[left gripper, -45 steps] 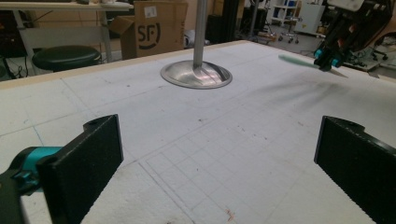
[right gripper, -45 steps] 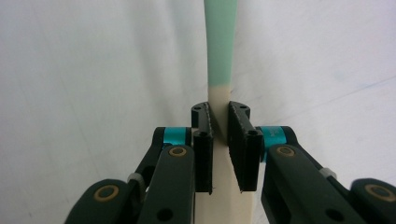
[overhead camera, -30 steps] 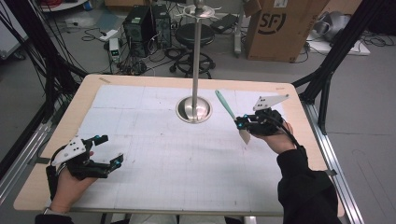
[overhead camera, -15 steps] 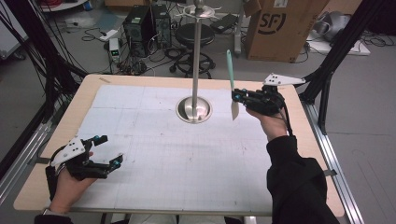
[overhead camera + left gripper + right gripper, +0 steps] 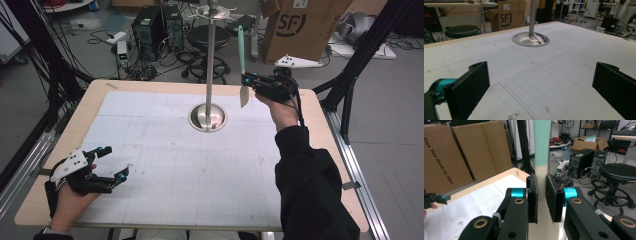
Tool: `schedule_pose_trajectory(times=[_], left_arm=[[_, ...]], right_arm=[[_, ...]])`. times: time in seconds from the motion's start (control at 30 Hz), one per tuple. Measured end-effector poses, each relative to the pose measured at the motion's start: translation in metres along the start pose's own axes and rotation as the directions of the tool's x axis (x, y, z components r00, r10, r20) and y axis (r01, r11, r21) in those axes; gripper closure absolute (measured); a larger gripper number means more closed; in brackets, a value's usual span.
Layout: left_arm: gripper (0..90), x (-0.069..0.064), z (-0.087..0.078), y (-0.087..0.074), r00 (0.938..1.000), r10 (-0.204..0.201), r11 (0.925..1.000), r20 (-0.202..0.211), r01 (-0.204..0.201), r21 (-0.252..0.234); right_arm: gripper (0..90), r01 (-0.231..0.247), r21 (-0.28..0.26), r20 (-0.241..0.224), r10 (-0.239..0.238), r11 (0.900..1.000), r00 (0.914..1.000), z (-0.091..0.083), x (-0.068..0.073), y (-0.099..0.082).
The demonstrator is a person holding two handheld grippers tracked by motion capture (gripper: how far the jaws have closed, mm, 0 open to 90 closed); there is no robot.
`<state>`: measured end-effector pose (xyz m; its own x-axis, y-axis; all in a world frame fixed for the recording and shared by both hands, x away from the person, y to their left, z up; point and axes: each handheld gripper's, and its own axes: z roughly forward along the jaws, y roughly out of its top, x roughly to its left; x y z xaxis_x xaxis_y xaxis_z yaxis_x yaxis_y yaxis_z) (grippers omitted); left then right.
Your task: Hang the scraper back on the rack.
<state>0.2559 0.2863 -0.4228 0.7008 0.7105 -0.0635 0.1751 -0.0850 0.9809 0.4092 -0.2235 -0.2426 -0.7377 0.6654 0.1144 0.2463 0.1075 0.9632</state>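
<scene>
Behind table — box point(image 5: 300, 30) marked "SF"

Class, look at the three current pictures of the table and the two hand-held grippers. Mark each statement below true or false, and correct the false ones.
1. The right gripper is shut on a spatula with a teal handle. True.
2. The spatula lies flat on the table. False: it is held upright in the air, teal handle up, pale blade down.
3. The left gripper has its jaws wide apart with nothing between them. True.
4. The metal stand has a square wooden base. False: its base is a round, shiny metal disc with a pole rising from it.
5. The left gripper is raised beside the pole. False: it sits low at the table's near left corner.
</scene>
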Motion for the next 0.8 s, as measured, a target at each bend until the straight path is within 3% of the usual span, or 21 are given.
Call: schedule_pose_trajectory(times=[0.1, 0.33, 0.8], left_arm=[[1.7, 0.0, -0.002, 0.0, 1.0, 0.001, 1.0, -0.004, -0.001, 0.001], [1.7, 0.001, -0.007, -0.002, 0.9999, -0.003, 1.0, -0.013, 0.003, 0.001], [1.7, 0.001, -0.012, -0.004, 0.9995, -0.004, 1.0, -0.03, 0.004, 0.007]], right_arm=[[80.6, -0.02, -0.002, 0.017, 0.02, 0.9998, 0.9997, 0.006, 0.0, 0.005], [80.6, -0.016, -0.012, 0.05, 0.016, 0.9998, 0.9986, 0.013, 0.0, 0.014], [80.5, -0.022, 0.009, 0.042, 0.022, 0.9997, 0.9989, 0.022, -0.003, 0.012]])
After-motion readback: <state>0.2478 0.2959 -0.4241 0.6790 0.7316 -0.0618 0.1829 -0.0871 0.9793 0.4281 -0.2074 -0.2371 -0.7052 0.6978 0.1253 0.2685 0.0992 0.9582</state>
